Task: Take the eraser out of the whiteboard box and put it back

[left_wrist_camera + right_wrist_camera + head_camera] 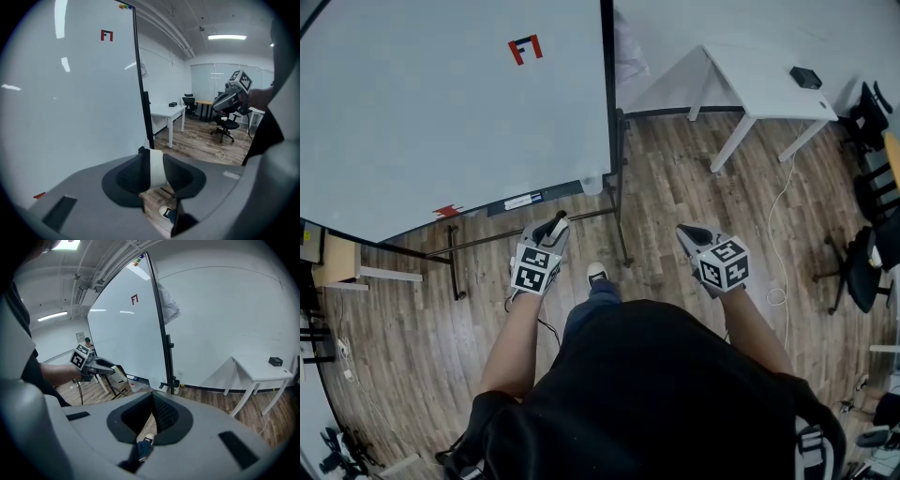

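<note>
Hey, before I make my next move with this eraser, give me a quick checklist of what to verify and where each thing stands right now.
1. Eraser gripped by the left gripper: ok, jaws clamp it on both sides.
2. Right gripper free: ok, jaws together, nothing between them.
3. Ledge under the whiteboard in sight: ok.
4. Room inside the white box at the ledge's end: cannot tell, its inside is not visible.
5. Grippers apart from each other: ok.
</note>
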